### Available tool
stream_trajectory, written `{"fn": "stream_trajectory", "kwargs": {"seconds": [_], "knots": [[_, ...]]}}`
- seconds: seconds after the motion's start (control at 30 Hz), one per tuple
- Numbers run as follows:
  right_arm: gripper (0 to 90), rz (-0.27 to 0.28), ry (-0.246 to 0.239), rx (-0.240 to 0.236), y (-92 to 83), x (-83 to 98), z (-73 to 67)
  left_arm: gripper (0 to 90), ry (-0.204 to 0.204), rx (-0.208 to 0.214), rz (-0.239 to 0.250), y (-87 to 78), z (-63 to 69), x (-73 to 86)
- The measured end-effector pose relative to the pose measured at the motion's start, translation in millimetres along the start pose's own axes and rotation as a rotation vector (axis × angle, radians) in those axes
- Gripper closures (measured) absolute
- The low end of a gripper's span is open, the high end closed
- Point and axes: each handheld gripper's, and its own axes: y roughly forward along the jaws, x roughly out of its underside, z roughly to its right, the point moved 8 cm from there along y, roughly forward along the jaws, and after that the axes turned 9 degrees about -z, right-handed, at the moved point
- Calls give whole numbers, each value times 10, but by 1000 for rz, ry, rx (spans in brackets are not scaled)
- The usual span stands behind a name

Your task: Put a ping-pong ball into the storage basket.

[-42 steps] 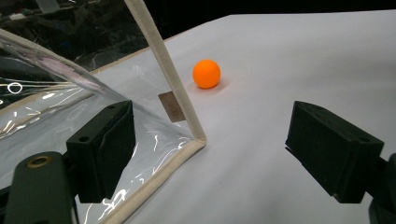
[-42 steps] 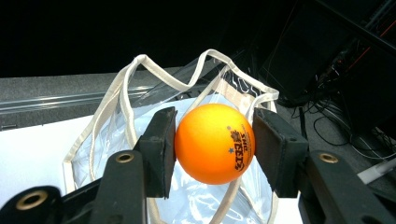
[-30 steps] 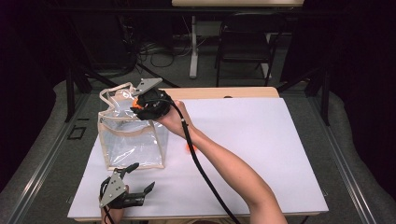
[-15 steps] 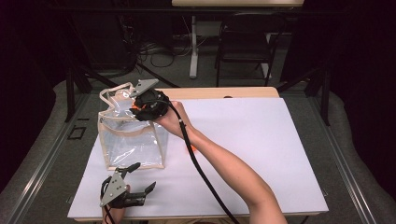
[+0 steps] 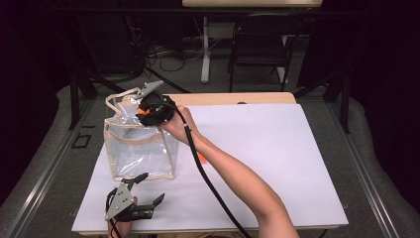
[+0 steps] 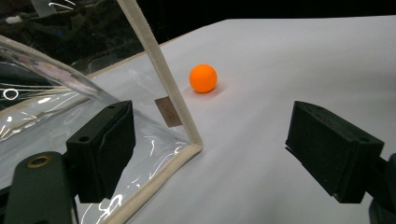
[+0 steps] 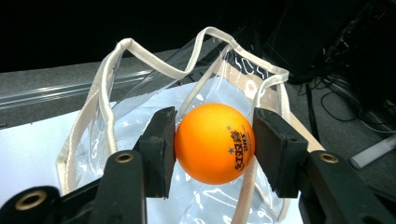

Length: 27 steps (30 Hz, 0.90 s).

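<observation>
- The left gripper (image 5: pixel 143 196) is resting on the table (image 5: pixel 277 148) before the clear bag (image 5: pixel 138 148), fingers wide apart, holding nothing.
- The right gripper (image 7: pixel 215 140) is staying above the bag's mouth, fingers clamping an orange ball (image 7: pixel 215 142); release looks imminent.
- A second ball (image 6: pixel 203 78) is waiting beside the bag.

Orange ball (image 7: pixel 215 143) above open clear bag (image 7: pixel 140 116); second ball (image 6: pixel 203 78) beside it

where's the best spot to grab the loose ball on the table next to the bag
Grip the ball across its middle, one pad on each side, probably coming down from above. It is round, so no side is better by shape, but the bag stands close beside it, so jaws should straddle it along the bag's edge, not across. The left gripper is open and faces it.
</observation>
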Motion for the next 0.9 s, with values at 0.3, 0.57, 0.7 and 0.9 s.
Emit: {"fn": "stream_trajectory", "kwargs": {"seconds": [0.3,0.57,0.7,0.9], "knots": [[502,-19,10,-23,67,20,-40,157,2,-4,0,-3,0,-4],[388,-5,53,-38,26,16,16,157,2,-2,-4,-6,-1,3],[258,-11,61,-51,-18,54,27,157,-2,3,-5,6,2,4],[141,14,74,-104,-175,84,45,157,-2,2,-6,4,5,4]]}}
